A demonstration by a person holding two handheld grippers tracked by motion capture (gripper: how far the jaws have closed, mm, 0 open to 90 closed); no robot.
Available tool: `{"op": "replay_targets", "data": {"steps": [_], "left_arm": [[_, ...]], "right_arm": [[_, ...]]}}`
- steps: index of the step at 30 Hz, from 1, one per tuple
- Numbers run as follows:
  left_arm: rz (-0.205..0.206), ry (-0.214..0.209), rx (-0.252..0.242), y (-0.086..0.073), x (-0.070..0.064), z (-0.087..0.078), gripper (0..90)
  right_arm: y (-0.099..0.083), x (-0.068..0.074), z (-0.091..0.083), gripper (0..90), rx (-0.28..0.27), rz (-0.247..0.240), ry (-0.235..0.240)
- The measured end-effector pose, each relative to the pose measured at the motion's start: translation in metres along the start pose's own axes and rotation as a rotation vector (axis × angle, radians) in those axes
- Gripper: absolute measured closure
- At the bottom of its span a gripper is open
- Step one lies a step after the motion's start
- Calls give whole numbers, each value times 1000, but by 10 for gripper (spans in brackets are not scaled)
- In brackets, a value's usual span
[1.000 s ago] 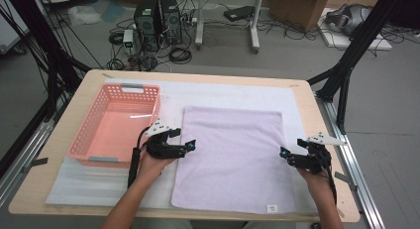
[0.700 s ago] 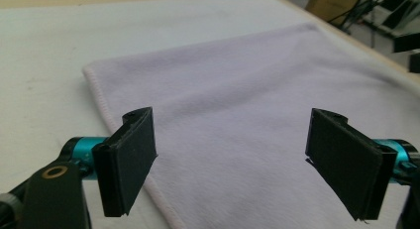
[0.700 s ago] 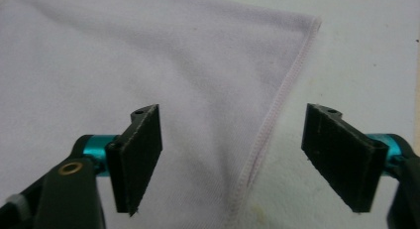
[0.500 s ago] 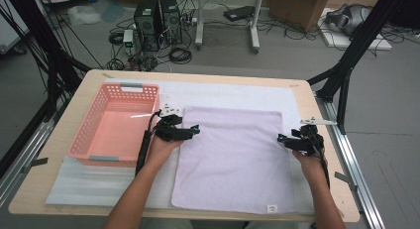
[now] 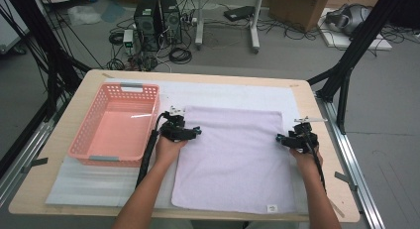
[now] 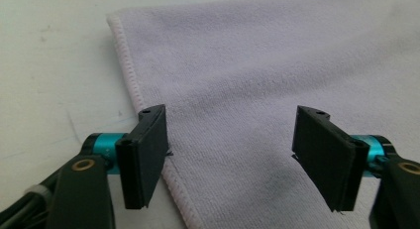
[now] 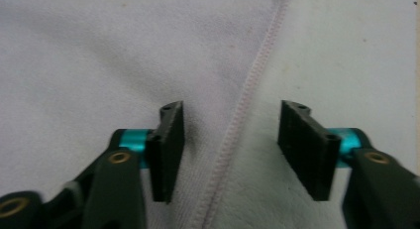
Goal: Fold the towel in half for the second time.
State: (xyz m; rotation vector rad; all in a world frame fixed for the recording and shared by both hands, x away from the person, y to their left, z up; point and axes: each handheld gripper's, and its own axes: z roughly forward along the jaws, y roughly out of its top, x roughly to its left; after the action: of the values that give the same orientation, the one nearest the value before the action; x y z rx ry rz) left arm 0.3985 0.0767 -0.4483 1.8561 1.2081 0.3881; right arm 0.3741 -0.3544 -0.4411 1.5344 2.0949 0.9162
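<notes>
1. The lilac towel (image 5: 233, 157) lies flat on the white mat (image 5: 99, 184), right of the pink basket (image 5: 116, 125) — and both my grippers have moved up its side edges toward the far corners since a second ago.
2. Left gripper (image 6: 230, 157): jaws spread wide, straddling the left hem.
3. Right gripper (image 7: 230, 149): jaws apart too, hem between them — nothing pinched yet.
4. I judge I'm lined up to grasp both edges for a fold.

Light wooden rectangular bench (image 5: 64, 140) carries thin white foam sheet (image 5: 233, 92). On sheet: pale lilac terry towel (image 5: 233, 154), spread flat between both fingers' sets; pink slotted plastic basket (image 5: 115, 126) left of left fingers (image 6: 148, 149).
</notes>
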Motion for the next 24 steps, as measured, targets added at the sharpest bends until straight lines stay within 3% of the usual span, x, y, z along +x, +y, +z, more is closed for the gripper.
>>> {"op": "replay_targets", "data": {"steps": [2,7,10,12,14,15,18,20,24], "left_arm": [[5,39,2,0,1,-1,325],[22,71,18,-2,-1,3,332],[67,108,25,-3,-5,3,435],[65,76,22,-3,-4,1,542],[71,23,18,-5,-6,1,789],[88,30,18,-4,-8,1,820],[42,1,7,-3,-6,-3,838],[18,-23,-38,0,-4,-11,839],[-2,-56,-75,5,-5,-21,839]], "right_arm": [[1,1,0,566,3,-16,10],[3,5,0,748,19,-23,44],[3,6,0,825,20,-12,64],[2,7,0,841,20,-5,62],[2,6,0,848,13,-4,67],[2,6,-1,850,11,6,69],[2,4,-5,853,-25,23,80],[4,3,-11,853,-55,27,87],[4,4,-22,853,-82,30,103]]}}
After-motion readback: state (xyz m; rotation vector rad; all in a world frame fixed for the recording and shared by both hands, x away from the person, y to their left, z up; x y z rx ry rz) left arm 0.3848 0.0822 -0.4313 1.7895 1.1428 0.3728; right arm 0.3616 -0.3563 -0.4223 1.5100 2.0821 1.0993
